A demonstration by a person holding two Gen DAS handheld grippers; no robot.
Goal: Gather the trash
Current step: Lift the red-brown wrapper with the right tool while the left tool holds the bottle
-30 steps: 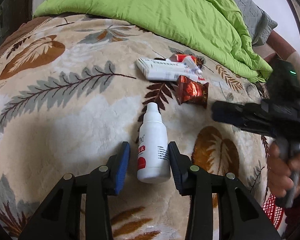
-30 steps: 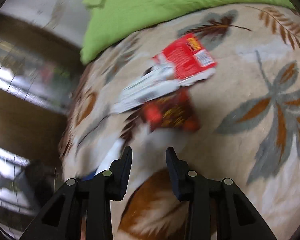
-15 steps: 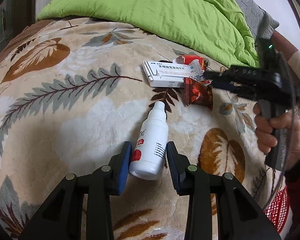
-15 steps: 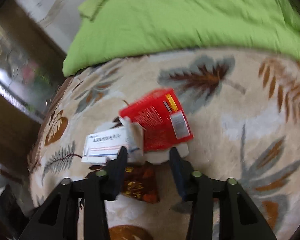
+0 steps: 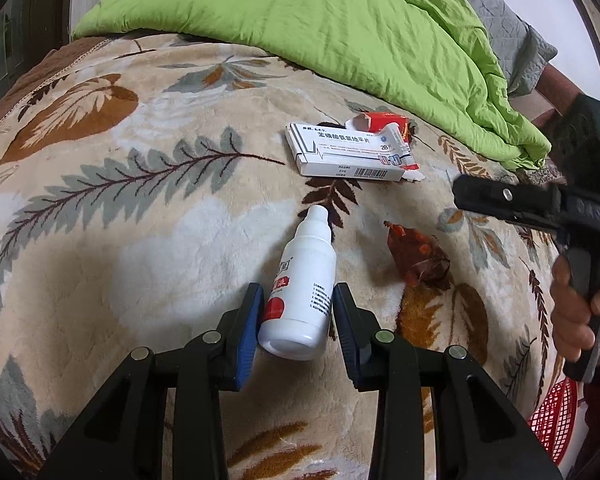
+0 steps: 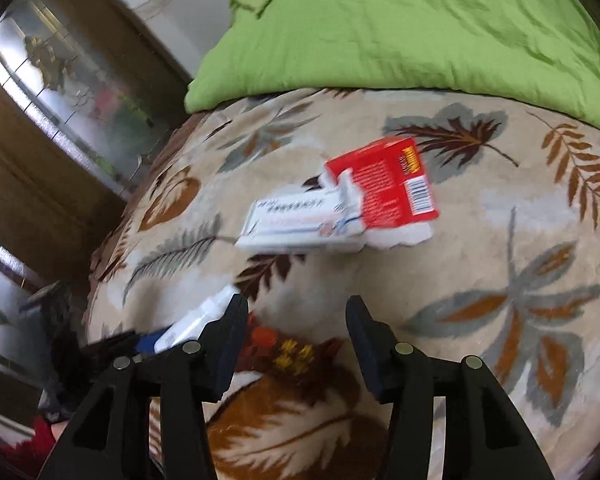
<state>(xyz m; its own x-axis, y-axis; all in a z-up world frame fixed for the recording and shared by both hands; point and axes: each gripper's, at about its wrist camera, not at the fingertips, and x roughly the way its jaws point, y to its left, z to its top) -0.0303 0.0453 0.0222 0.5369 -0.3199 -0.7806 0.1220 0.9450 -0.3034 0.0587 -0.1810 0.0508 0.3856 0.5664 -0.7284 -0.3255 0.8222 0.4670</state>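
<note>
Trash is lying spread out on a bed with a soft cream blanket (image 5: pixel 100 240) that has brown and grey leaves on it. One piece is a small white plastic bottle (image 5: pixel 300 288) with a red dot on its label, and it is lying on its side with its cap pointing away. The left tongs (image 5: pixel 296 320) are sitting around the fat end of this bottle, with a blue pad on each side, closed in snug and gripping it. Farther up the bed, a flat white cardboard medicine box (image 5: pixel 348 152) is lying partly on top of a torn red cardboard box (image 6: pixel 384 184). Between the bottle and the edge of the bed, a crinkly dark red snack wrapper (image 5: pixel 418 256) is lying on the blanket by itself. The right tongs (image 6: pixel 296 344) are hanging just above this wrapper, and the wrapper is showing under the gap. Their jaws have just been opening, and now they are standing wide apart with nothing pinched between them. A hand (image 5: pixel 572 312) is holding the black handle of the right tongs at the side of the bed. A big puffy green quilt (image 5: pixel 340 20) is bunched up at the far end of the bed. A red plastic basket with holes (image 5: pixel 552 420) is peeking out low beside the bed.
</note>
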